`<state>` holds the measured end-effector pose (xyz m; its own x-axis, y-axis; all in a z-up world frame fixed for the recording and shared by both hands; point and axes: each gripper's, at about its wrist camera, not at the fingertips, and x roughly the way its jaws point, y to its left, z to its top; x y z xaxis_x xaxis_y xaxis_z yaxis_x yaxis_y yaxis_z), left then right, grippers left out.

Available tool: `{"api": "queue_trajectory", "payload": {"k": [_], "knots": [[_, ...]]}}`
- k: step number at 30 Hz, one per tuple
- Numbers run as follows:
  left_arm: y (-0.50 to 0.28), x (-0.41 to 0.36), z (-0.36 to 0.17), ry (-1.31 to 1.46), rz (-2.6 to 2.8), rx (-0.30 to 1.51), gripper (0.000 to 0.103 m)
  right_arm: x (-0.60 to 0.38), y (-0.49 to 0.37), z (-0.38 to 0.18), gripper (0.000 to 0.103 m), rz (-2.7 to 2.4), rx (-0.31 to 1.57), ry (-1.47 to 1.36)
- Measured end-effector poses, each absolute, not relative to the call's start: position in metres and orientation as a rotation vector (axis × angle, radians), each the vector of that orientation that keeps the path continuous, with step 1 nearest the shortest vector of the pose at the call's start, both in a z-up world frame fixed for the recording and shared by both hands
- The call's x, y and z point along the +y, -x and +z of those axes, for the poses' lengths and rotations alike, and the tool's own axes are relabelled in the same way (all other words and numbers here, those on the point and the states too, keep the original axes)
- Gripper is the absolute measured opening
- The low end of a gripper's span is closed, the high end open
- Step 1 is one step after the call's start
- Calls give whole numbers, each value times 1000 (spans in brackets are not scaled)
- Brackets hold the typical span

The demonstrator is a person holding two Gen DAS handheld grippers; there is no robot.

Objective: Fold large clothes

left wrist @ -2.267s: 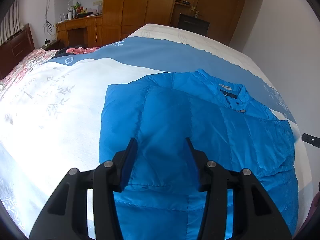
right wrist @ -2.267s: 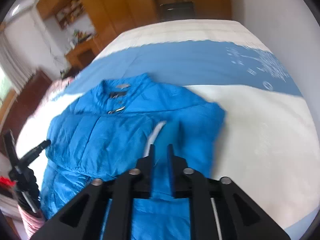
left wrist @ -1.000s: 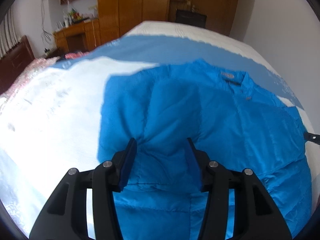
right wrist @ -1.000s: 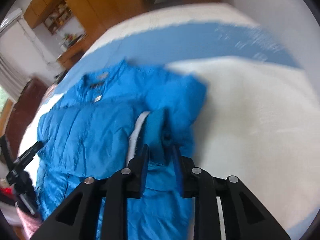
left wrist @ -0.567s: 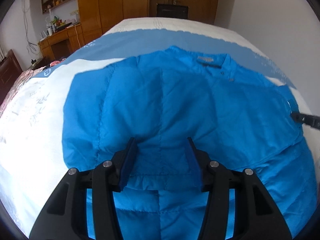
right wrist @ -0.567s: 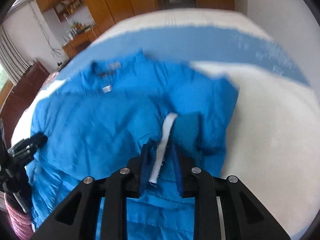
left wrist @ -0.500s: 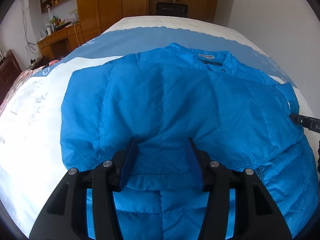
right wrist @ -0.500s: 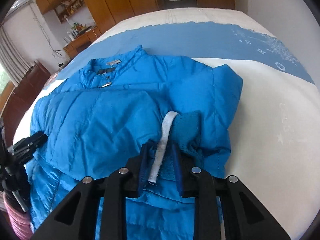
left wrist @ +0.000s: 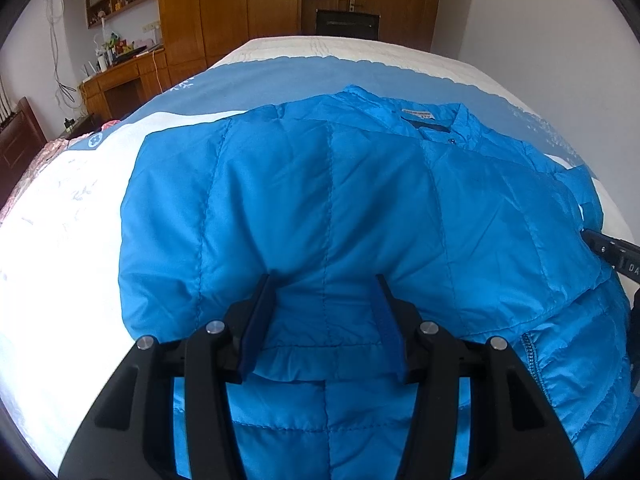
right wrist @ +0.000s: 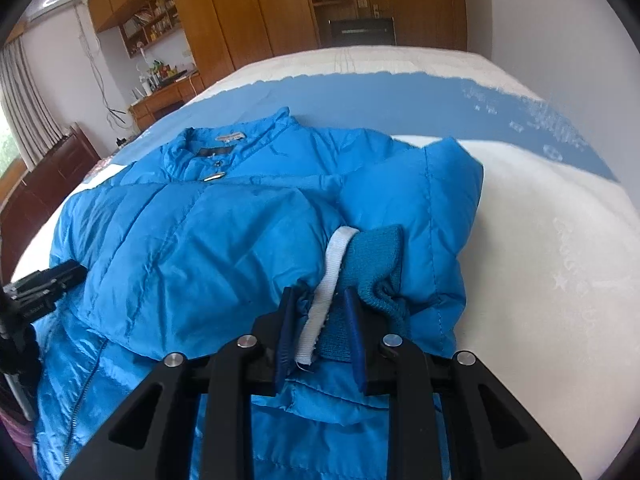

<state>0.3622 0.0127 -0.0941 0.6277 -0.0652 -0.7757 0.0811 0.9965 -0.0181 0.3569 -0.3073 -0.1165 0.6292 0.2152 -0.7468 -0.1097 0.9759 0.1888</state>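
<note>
A bright blue quilted jacket (left wrist: 340, 208) lies on the bed, collar at the far side, one sleeve folded across its front. My left gripper (left wrist: 325, 312) is open, its jaws standing apart over the folded sleeve's cuff edge. In the right wrist view the jacket (right wrist: 192, 248) fills the middle. My right gripper (right wrist: 318, 320) has its jaws slightly apart around the other sleeve's knit cuff (right wrist: 368, 264) with its white band, which lies on the jacket. The left gripper's body (right wrist: 40, 284) shows at the left edge.
The bed (left wrist: 60, 216) has a white cover with a blue band (right wrist: 380, 96) across the far part. Wooden wardrobes (left wrist: 248, 4) and a desk (left wrist: 120, 76) stand behind. A white wall (right wrist: 560, 20) runs along the bed's right side.
The right gripper carried the sleeve cuff leftward over the jacket, lowered it and slackened its jaws. The left gripper moved right, toward the jacket's centre, staying open.
</note>
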Motion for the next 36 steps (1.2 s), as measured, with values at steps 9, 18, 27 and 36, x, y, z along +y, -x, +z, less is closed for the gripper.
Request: {"api": "queue_trajectory", "payload": {"k": [9,18,27,36], "knots": [[-277,-3,-21,-110,-3,709,64,-322,-286,-58,38,293,783,-107],[-160,4,-9,-232,37,672,86,-352,-160,-57,66,318,811,-47],[-105,109,-57,75,126,923,86,-372,-87,-96,71,356,952,-191],[-87,117,-93,312,-48,997,87,-364,-75,-125,72,458,1051,-289]]}}
